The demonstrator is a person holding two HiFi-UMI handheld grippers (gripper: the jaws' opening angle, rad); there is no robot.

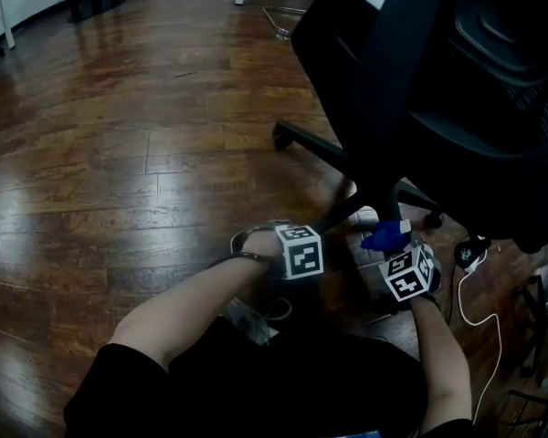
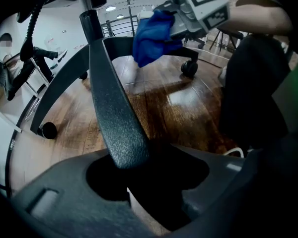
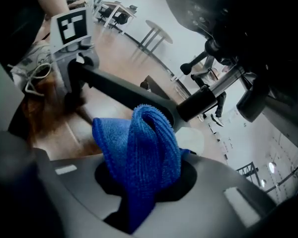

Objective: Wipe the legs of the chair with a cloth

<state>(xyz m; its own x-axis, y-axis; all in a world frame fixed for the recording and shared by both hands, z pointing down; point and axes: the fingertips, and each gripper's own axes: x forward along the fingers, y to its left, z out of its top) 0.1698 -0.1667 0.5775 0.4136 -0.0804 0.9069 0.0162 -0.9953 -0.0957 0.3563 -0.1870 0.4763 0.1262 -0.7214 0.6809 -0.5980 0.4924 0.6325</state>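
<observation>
Blue microfibre cloth (image 3: 139, 148) clamped in right tool (image 3: 145, 180), at three o'clock of left tool (image 2: 141, 180) in head view, that one closed around black textured chair leg (image 2: 114, 108).

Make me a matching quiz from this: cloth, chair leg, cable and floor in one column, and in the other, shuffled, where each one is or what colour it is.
Column one
1. cloth
2. chair leg
3. cable
4. floor

Column two
A. brown wood
B. clamped in the left gripper
C. blue, held in the right gripper
D. white, lying on the floor at the person's right

Pairs: 1-C, 2-B, 3-D, 4-A
</observation>
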